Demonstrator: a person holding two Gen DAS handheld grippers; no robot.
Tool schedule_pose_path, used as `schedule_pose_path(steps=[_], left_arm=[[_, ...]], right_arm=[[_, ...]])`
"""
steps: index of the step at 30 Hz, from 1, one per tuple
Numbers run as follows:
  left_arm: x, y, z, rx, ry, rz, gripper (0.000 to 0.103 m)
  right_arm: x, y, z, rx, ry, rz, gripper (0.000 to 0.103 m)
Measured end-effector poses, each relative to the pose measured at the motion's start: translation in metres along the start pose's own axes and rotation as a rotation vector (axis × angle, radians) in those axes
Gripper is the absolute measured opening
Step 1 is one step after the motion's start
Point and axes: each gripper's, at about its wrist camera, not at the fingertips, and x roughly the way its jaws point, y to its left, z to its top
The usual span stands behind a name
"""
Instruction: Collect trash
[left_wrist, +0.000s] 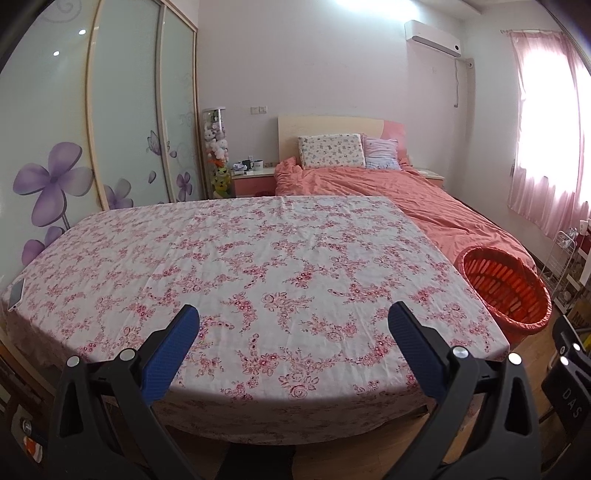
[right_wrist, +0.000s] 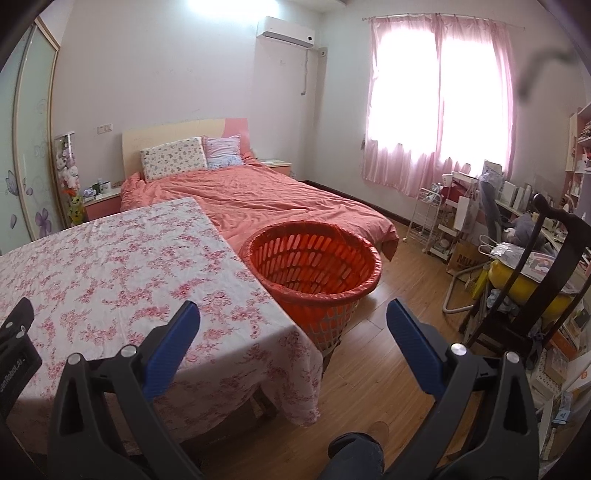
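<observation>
bedroom scene. biggest thing is the bed at the back, then the table with a flowery cloth right up front, then the orange basket on the floor just beside the table's right edge, touching the cloth or near enough. that basket looks like where trash goes. honestly i can't spot any trash on the table, only a phone at its far left edge, so i'd guess this is either the very start or the end. if more needs picking up, best bet is to scan the floor and the cluttered right side first, then come in low. left tongs hang over the table spread wide, holding nothing. right tongs same, wide apart and empty, straddling the table corner and floor.
</observation>
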Motion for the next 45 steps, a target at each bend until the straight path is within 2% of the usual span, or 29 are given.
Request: schedule_pose_path(steps=[24,45], left_arm=[[-0.001,-0.005,0.001,0.006,0.017,-0.041,0.101],[0.000,-0.008,-0.001,0.010,0.025,-0.048,0.101]], right_arm=[[0.001,0.000,0.000,0.015,0.027,0.025,0.099],[0.002,0.000,0.000,0.015,0.029,0.026,0.099]])
